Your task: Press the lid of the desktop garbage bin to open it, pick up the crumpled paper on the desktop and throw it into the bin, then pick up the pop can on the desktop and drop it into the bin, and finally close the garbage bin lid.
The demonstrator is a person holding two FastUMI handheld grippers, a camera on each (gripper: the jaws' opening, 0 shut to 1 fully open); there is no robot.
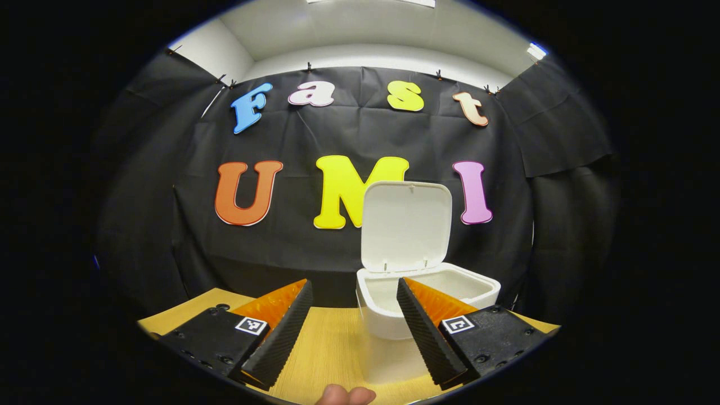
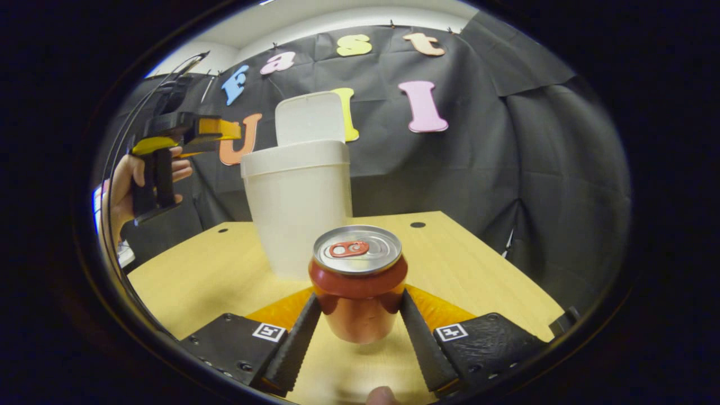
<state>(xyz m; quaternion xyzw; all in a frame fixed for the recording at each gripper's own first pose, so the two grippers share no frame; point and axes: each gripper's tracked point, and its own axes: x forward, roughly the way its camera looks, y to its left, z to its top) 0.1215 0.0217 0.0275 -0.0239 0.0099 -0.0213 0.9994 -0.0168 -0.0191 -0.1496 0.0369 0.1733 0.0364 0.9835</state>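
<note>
Black cloth hangs behind a wooden table (image 2: 484,264) where the white bin (image 2: 298,208) stands with its lid (image 2: 310,118) raised upright. Right in front of the bin, the pop can (image 2: 358,284) stands upright between the fingers of the right gripper (image 2: 358,329), which appear to press both its sides, so the bin's mouth lies just ahead and above. Off to the side, the left gripper (image 1: 354,315) hovers near the bin, fingers spread and empty, the farther from the can.
</note>
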